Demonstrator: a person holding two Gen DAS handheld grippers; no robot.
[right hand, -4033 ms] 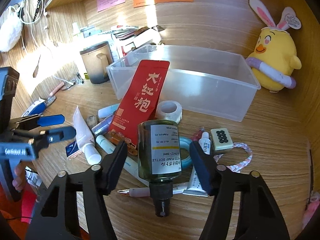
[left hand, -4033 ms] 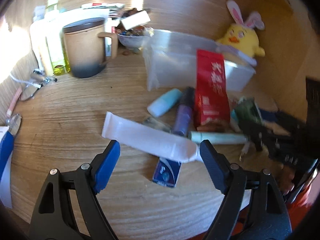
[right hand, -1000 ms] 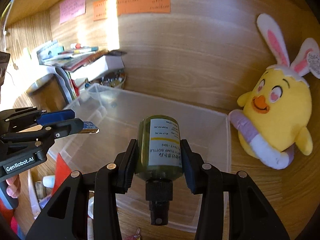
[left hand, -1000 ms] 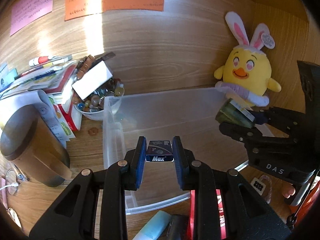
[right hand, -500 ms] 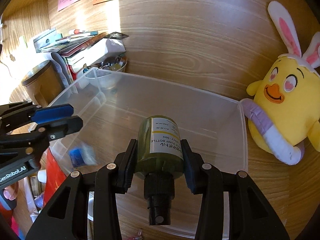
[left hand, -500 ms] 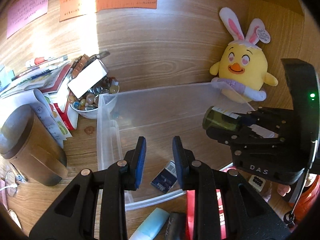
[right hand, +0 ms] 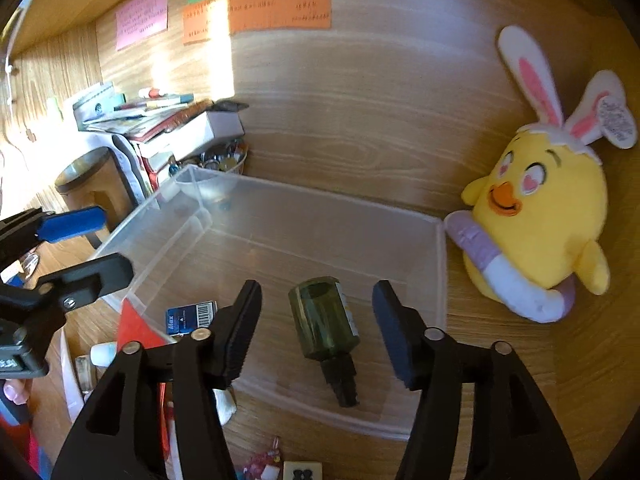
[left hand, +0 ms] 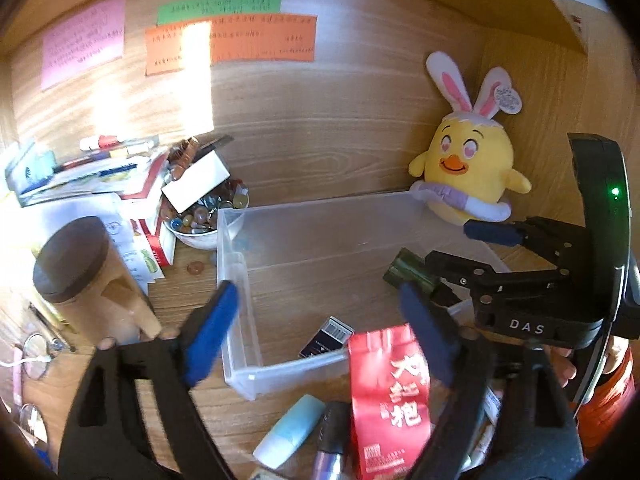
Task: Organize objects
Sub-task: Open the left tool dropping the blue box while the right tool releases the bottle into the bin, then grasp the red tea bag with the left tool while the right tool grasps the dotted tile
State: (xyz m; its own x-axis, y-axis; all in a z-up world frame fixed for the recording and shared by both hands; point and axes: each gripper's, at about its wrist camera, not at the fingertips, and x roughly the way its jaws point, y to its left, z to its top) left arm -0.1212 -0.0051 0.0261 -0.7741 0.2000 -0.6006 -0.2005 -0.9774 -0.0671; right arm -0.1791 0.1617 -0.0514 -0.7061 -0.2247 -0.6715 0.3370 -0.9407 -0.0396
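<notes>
Both our grippers just let go over the bin

Our right gripper [right hand: 316, 332] has its jaws just opening, with the green bottle [right hand: 324, 322] loose between them on the bin [right hand: 442, 264] floor. Our left gripper [left hand: 320, 328] jaws are spread wide with nothing in them, the blue box [left hand: 326, 336] lying in the bin's near corner. Yellow chick plush [right hand: 540, 216] sits beside the bin on the worktop [right hand: 500, 360].

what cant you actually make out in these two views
- Notes on the wall: writing too small, both views.
- Green bottle: label faces away in the right wrist view; the right claw blocks most of it in the left wrist view.
- Left claw: motion-blurred in its own view.
- Red pouch: bottom cut off by the left wrist frame edge.
</notes>
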